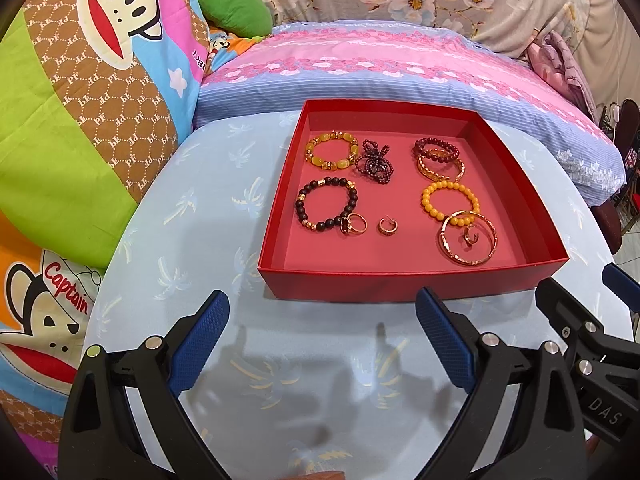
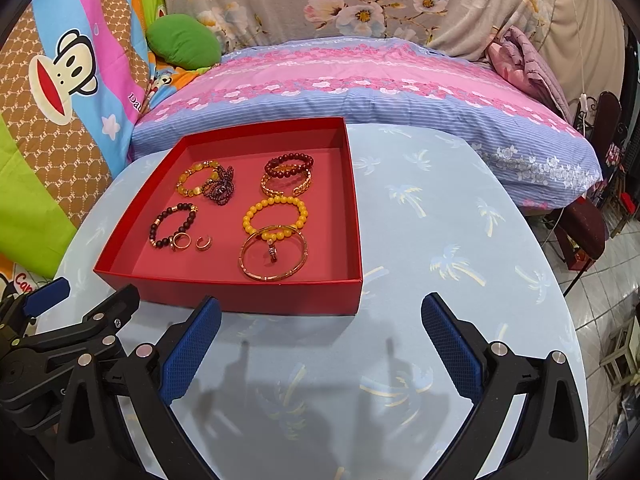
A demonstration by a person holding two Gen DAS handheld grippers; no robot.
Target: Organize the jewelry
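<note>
Left hand-held gripper [image 1: 322, 314]: hovering spread wide, empty, red box [image 1: 404, 282] just ahead.
Right hand-held gripper [image 2: 321, 316]: gaping, empty; should be approaching gold bangle [image 2: 274, 258] ahead-left, pinching gently.

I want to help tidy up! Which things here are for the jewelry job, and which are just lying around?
For the job: red box, yellow bead bracelet, dark bead bracelet, gold bangle, rings.
Just lying around: green cushion, cartoon monkey blanket, pink flowered pillow.

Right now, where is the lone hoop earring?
The hoop earring lies on the red box floor near its front wall, centre in the left wrist view, just right of the ring pair.
</note>
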